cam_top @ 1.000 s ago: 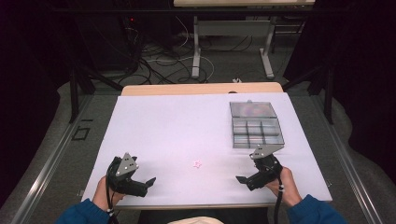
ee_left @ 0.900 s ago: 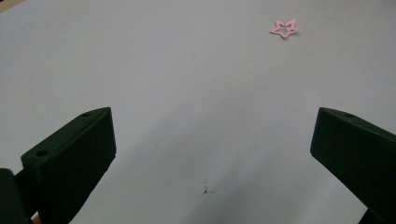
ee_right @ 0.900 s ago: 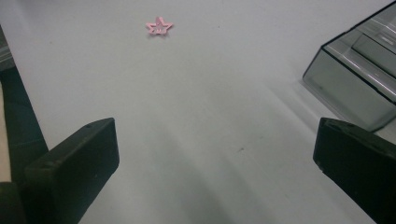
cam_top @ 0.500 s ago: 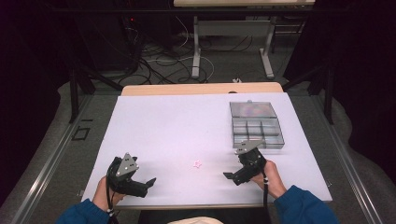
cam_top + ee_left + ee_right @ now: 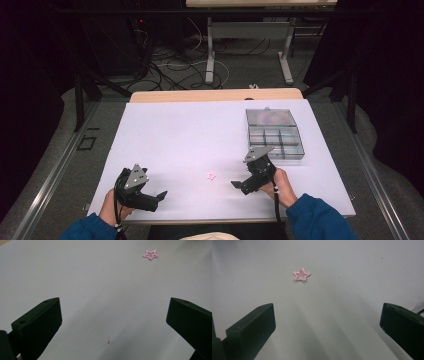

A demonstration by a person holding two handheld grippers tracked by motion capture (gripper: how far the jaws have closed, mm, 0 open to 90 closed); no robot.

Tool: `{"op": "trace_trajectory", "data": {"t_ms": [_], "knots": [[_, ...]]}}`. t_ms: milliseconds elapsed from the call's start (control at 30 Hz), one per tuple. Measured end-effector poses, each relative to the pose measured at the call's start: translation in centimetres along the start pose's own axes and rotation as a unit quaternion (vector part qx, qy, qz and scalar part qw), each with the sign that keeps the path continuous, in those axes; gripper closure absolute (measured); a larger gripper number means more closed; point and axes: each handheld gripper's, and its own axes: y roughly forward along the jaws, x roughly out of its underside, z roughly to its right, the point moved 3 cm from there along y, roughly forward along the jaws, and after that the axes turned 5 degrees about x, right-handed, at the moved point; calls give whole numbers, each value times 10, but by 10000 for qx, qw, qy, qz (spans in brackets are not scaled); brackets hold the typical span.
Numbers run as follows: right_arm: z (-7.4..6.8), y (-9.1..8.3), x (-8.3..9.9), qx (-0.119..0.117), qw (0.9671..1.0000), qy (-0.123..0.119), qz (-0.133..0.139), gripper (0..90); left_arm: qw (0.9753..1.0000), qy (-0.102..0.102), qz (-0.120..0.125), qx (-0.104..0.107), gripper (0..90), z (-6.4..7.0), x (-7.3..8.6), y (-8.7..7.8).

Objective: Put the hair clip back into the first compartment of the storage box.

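While both grippers [image 5: 162,195] [image 5: 235,185] gape empty, a flat pink star [image 5: 211,175] – hollow-centred – lies between

No writing, label, brand mark or number can be read anywhere. The white bench [image 5: 200,135] is plain apart from a few tiny dark specks, the small pink star-shaped cut-out [image 5: 301,274] bears no print, and the clear grey plastic compartment box [image 5: 275,134] carries no legible marking.
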Motion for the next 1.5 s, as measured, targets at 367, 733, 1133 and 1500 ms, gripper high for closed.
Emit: {"op": "trace_trajectory", "data": {"t_ms": [367,733,1133,1500], "knots": [[-5,15,-10,-51,10000,-63,2,0,10000,-6,-21,57,3,1,0,1],[-11,32,-18,-176,9997,-187,-60,0,10000,11,-18,40,3,0,0,1],[-14,40,-27,-208,9995,-249,-31,154,10000,-1,-18,83,3,0,-1,4],[-21,52,-31,-256,9993,-273,-10,397,10000,0,1,55,3,1,-1,3]]}}
